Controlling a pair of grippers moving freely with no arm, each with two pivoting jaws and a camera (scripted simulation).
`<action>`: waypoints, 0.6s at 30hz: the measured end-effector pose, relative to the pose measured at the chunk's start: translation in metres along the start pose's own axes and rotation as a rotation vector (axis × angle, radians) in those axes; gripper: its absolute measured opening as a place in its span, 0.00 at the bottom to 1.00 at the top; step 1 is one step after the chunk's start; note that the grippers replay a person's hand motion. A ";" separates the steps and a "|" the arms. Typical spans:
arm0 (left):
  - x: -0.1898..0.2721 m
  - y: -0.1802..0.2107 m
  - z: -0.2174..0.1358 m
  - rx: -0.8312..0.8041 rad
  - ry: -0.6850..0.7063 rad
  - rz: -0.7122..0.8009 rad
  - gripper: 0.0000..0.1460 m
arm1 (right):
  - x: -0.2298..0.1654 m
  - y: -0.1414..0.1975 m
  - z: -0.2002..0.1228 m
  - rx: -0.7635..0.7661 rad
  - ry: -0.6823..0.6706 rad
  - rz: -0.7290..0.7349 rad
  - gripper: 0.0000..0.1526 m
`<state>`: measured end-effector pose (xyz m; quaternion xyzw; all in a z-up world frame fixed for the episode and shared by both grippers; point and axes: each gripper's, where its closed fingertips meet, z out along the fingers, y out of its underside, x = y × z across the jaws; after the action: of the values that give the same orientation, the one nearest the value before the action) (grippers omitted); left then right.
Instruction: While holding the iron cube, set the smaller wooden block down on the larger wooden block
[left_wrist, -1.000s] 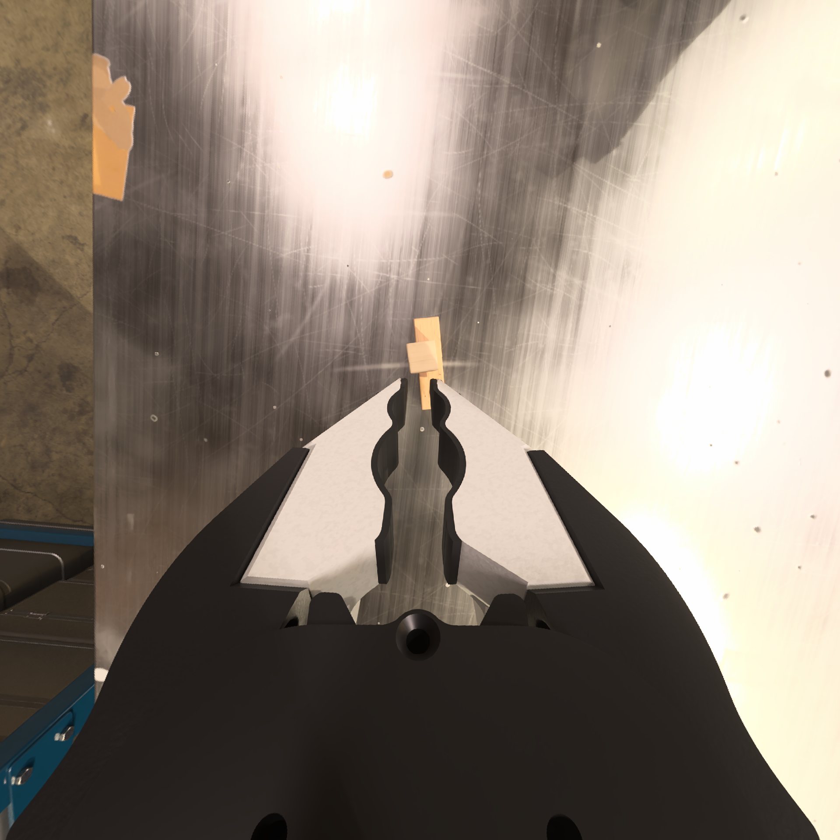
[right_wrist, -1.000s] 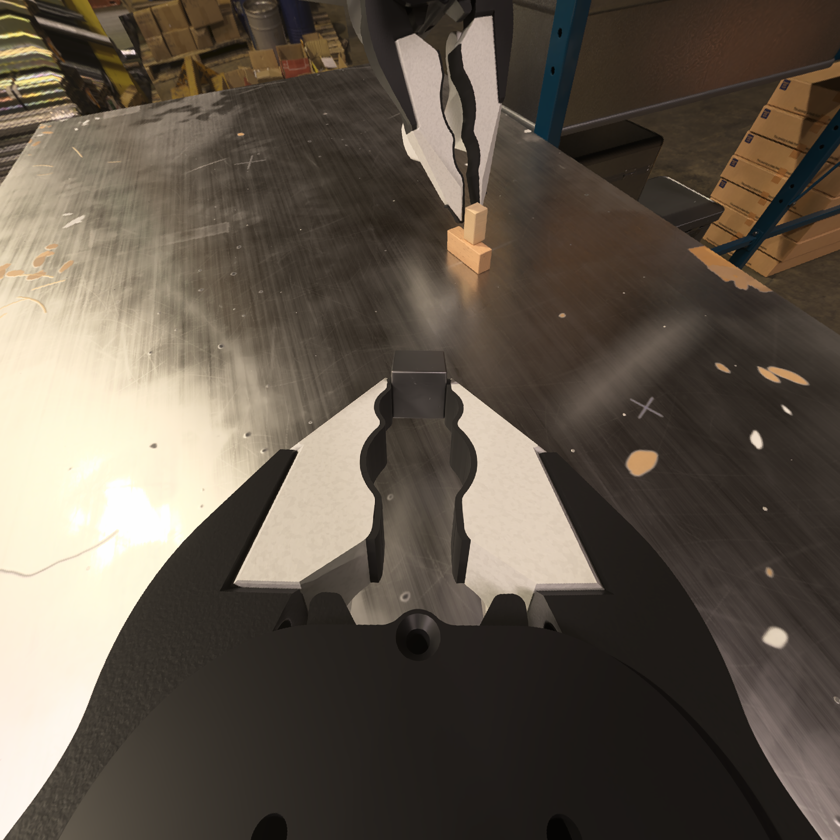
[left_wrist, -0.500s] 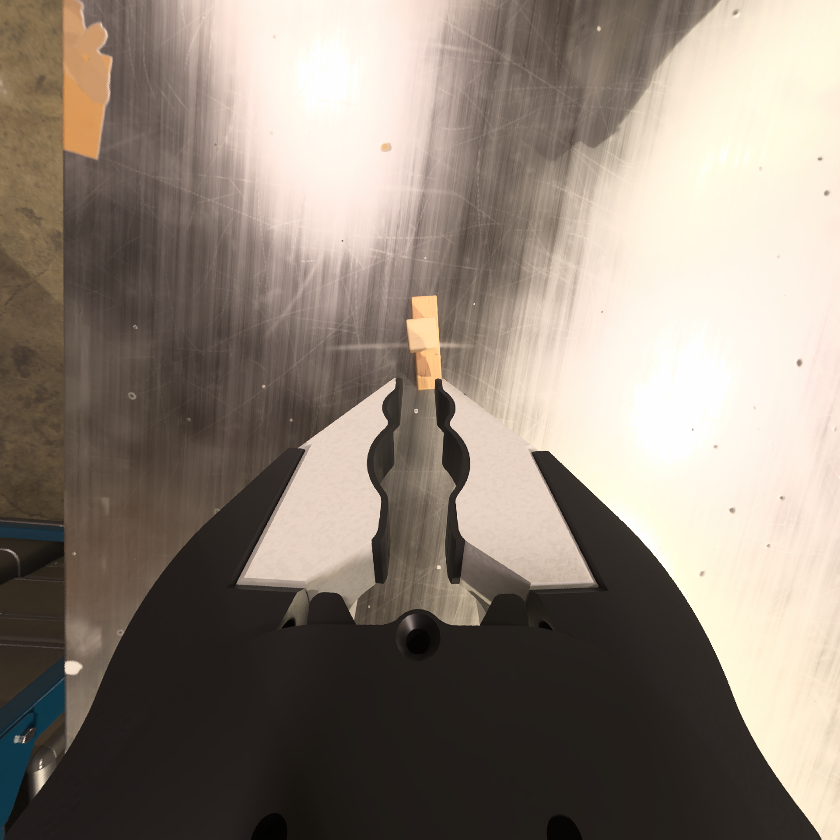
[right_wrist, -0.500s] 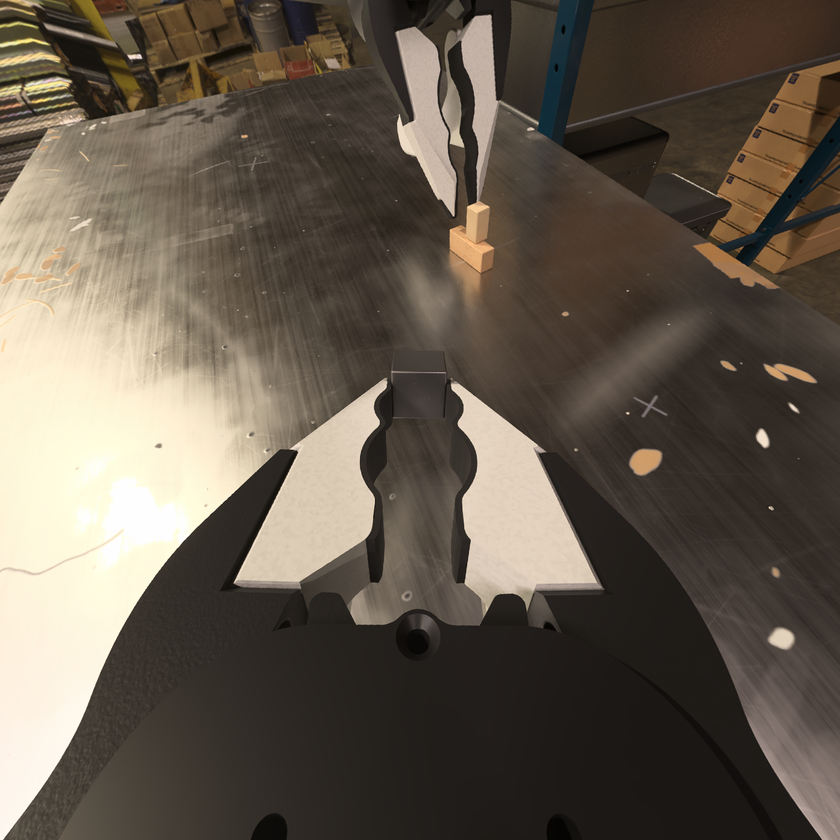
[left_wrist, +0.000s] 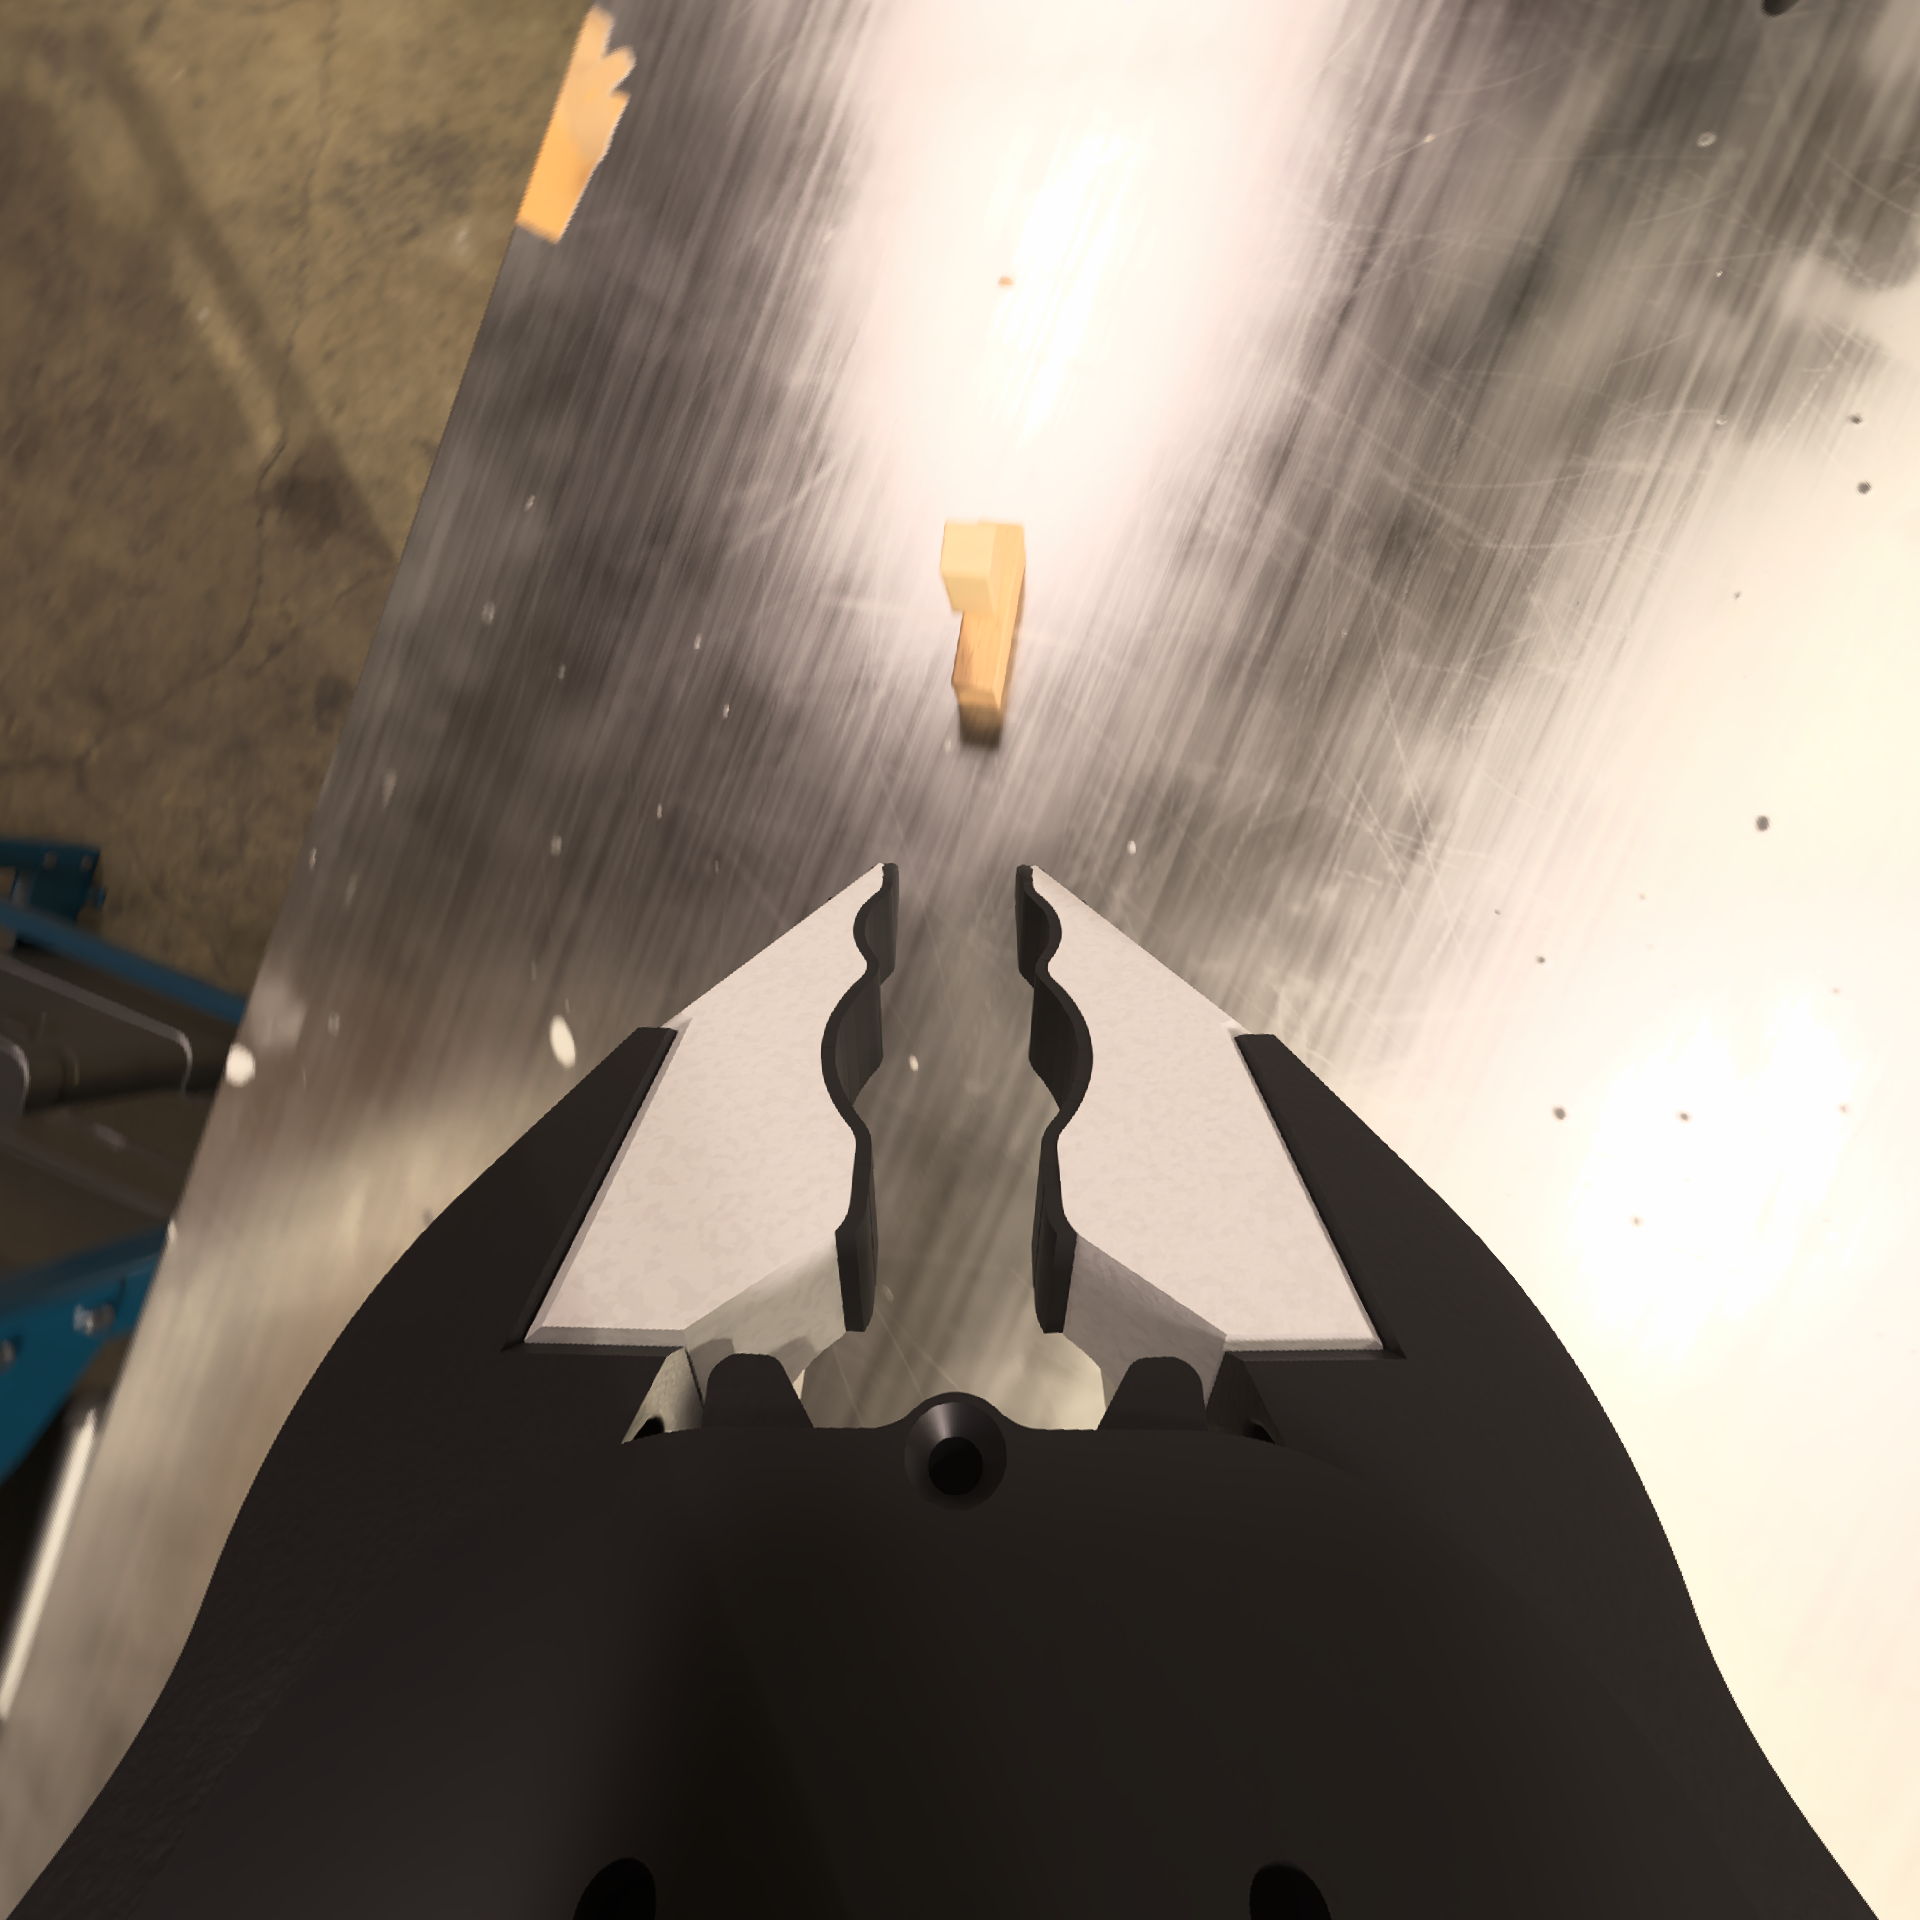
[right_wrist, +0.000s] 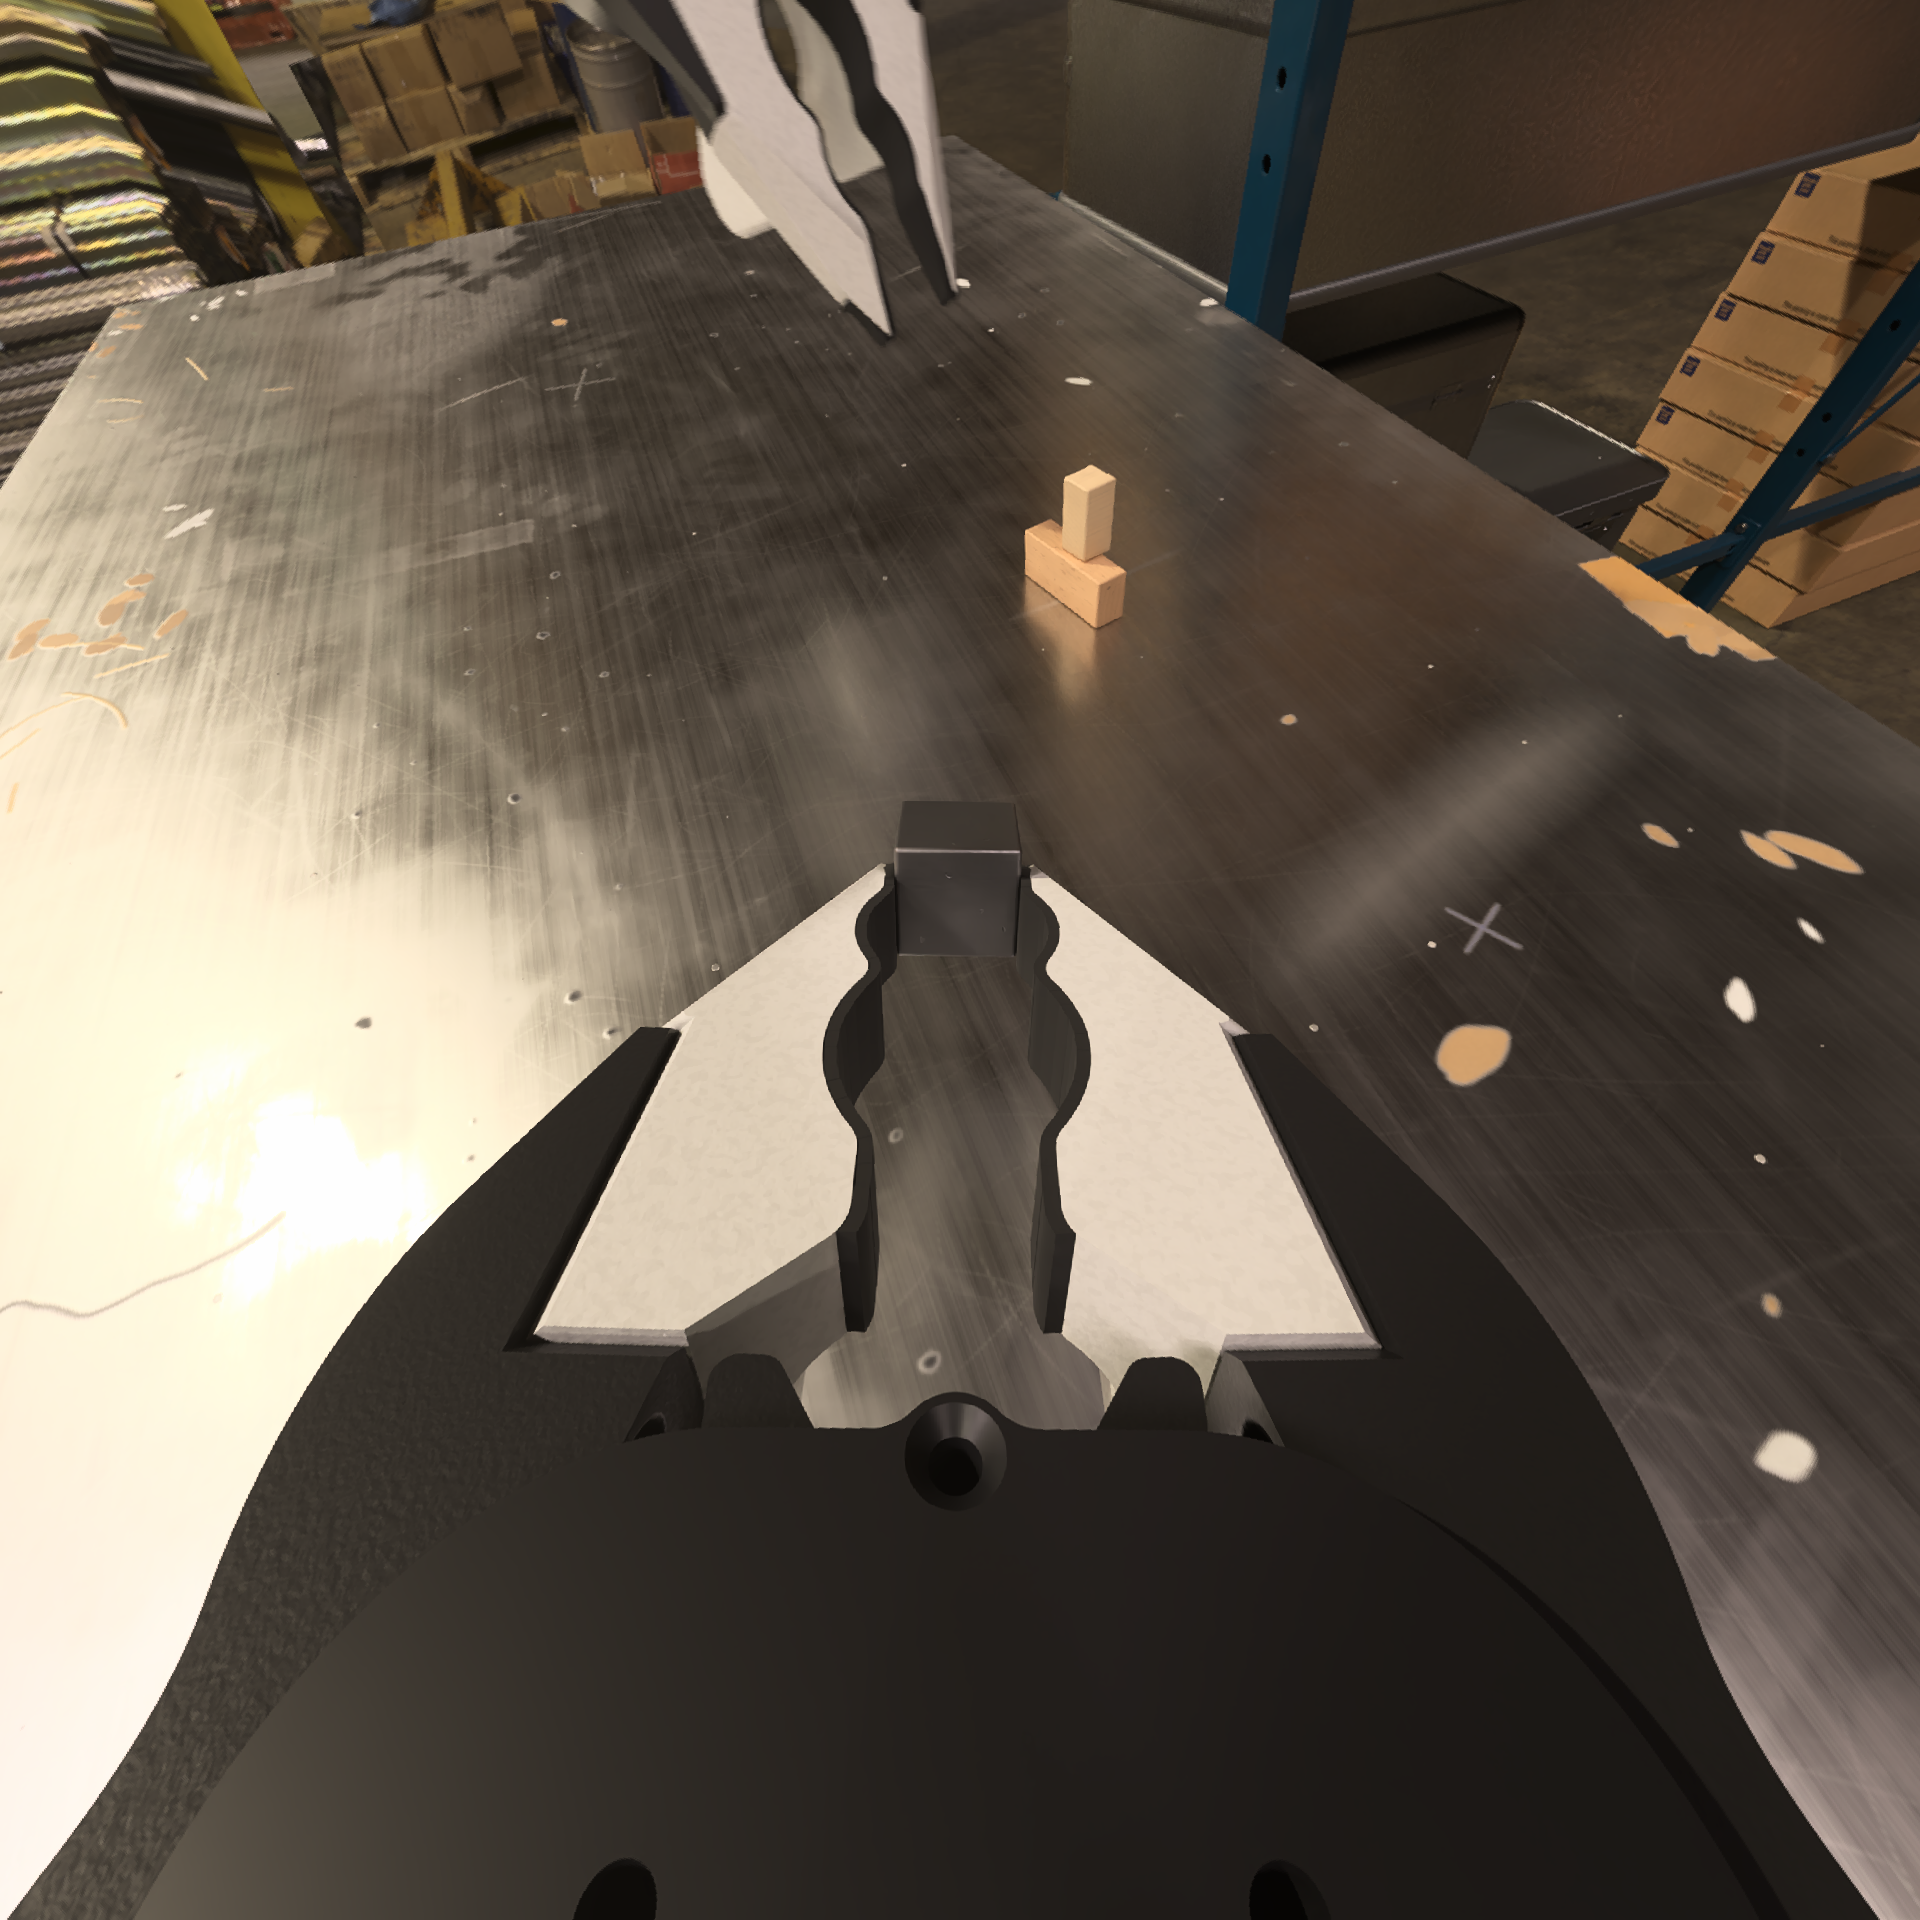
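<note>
Left wrist view: the left gripper (left_wrist: 956, 878) is seen with its jaws parted and nothing between them, raised above the metal worktop (left_wrist: 1455, 727). Ahead of it, the smaller wooden block (left_wrist: 975, 569) is seen stood on the larger wooden block (left_wrist: 982, 675); the stack is well apart from the fingertips.

Right wrist view: the iron cube (right_wrist: 956, 883) is clamped between the fingertips of the right gripper (right_wrist: 956, 904), clear of the worktop (right_wrist: 416, 727). The smaller wooden block (right_wrist: 1088, 511) is stood upright on the larger wooden block (right_wrist: 1075, 577), untouched.

The placement is judged done. The retreat is best made straight up and away, so that the upright block is not brushed, and the clamp on the cube should be kept firm.
</note>
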<state>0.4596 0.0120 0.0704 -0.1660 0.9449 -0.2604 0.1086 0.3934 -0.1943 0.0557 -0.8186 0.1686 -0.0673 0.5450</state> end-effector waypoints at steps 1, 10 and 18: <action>0.001 0.007 -0.007 -0.003 -0.025 -0.034 0.16 | 0.000 0.000 0.000 -0.001 0.000 -0.001 0.14; 0.035 0.066 -0.029 -0.020 -0.026 -0.309 0.27 | -0.001 -0.001 -0.001 0.009 0.006 -0.005 0.14; 0.063 0.096 -0.018 -0.094 0.026 -0.352 0.30 | 0.000 -0.001 -0.001 0.011 0.014 0.002 0.14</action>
<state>0.3720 0.0747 0.0277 -0.3303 0.9137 -0.2332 0.0415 0.3938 -0.1948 0.0572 -0.8149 0.1727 -0.0734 0.5484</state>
